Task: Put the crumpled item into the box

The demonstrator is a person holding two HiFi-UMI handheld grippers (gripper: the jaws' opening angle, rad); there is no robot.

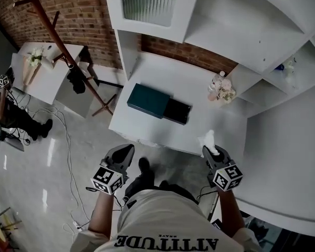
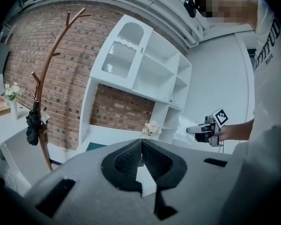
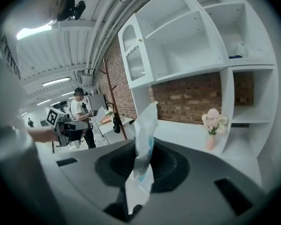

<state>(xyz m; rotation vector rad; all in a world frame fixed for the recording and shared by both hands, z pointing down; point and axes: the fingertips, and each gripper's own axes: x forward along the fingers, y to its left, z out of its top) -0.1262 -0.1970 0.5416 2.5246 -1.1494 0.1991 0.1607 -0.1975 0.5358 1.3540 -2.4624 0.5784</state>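
Left gripper (image 1: 127, 150): held low, near-left of the box (image 1: 149, 100), off the table's (image 1: 163, 72) near edge, tips aimed toward the box. The jaws were pressed together with nothing between them.
Right gripper (image 1: 209, 150): held near-right of the box, at the table's near edge, with the forearm reaching up to it from below. The jaws were pinching the item (image 1: 208, 139).
Item: white and crumpled, standing up out of the right gripper's jaws. It was well apart from the box and not in it.
Box: dark teal, lying flat on the table, with a darker section touching its right end.
Table: white, with flowers (image 1: 221, 88) standing right of the box.
Room: a brick wall (image 1: 84, 14) ran behind the box. White shelves (image 1: 226, 20) stood above and right of it. A brown rack (image 1: 58, 41) stood left of it on a glossy floor (image 1: 52, 151) with cables.
Hidden: the box's inside was not visible. Whether the darker section was a lid could not be told. A person (image 1: 5, 114) far left of the box was cut off by the frame edge.
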